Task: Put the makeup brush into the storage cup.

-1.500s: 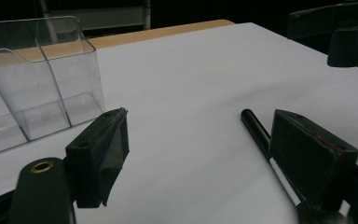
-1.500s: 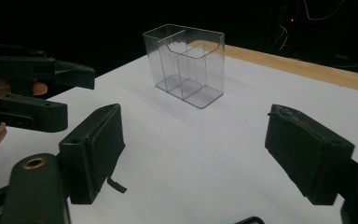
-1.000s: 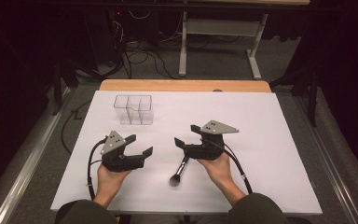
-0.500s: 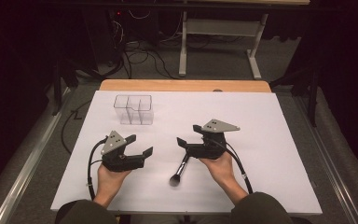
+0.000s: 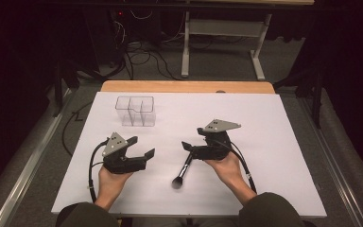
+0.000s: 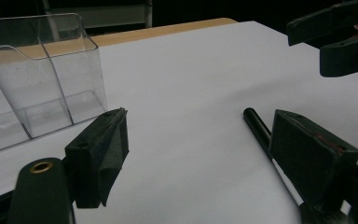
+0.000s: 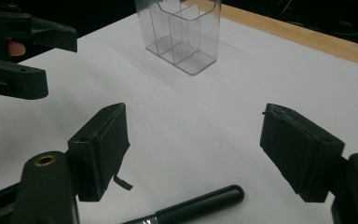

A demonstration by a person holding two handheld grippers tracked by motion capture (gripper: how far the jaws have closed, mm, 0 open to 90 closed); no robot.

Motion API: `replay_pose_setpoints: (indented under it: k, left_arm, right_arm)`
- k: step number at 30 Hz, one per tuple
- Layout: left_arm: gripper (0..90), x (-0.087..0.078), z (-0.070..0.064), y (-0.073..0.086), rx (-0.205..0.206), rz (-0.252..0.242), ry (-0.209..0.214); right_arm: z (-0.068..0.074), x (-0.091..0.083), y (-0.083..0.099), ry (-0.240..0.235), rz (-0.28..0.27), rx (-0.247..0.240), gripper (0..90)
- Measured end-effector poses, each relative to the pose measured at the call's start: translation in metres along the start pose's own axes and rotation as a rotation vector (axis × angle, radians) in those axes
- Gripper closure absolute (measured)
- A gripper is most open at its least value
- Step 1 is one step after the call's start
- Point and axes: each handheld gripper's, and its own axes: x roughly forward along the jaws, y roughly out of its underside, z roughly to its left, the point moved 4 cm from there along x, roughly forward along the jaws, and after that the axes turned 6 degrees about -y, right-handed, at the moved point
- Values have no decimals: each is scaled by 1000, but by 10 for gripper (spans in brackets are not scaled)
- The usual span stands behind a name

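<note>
- Right now I see my left gripper (image 5: 139,147) low over the near-left part of the white tabletop (image 5: 274,127), its jaws spread wide and holding nothing.
- My right gripper (image 5: 187,145) sits to the right of it, near the middle of the tabletop, jaws likewise wide apart and empty.
- Between the two grippers lies a makeup brush (image 5: 183,169), flat on the tabletop, its dark handle pointing far and slightly right, its bristle head toward the near edge.
- From the right gripper view, the handle's end (image 7: 200,204) lies on the sheet just near of the open jaws, not between the pads and not touched by them.
- From the left gripper view, the same handle (image 6: 257,127) runs just beside the right-hand pad; I cannot tell whether they touch.
- A clear plastic organizer (image 5: 135,111) with several compartments stands upright at the far left of the tabletop, well apart from the brush and both grippers, and it looks empty.
</note>
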Motion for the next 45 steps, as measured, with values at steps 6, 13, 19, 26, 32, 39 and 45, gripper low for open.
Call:
replay_pose_setpoints:
  k: [6,13,19,26,32,39,45]
  left_arm:
    - [200,0,0,0,2,0,0]
    - [200,0,0,0,4,0,-2]
    - [200,0,-1,0,3,0,-1]
    - [200,0,0,0,4,1,-1]
    - [200,0,0,0,4,1,-1]
    - [200,0,-1,0,1,0,-1]
    - [200,1,-1,0,3,2,0]
  right_arm:
    - [-2,-3,0,7,33,-11,257]
    - [-4,-6,-3,14,76,-43,260]
    - [-4,-8,-5,6,122,-52,263]
    - [-5,-7,-6,-8,175,-67,267]
    - [-4,-5,-4,-15,246,-75,268]
    - [-6,-3,-3,-15,296,-95,270]
    - [-7,-5,-7,-3,345,-114,273]
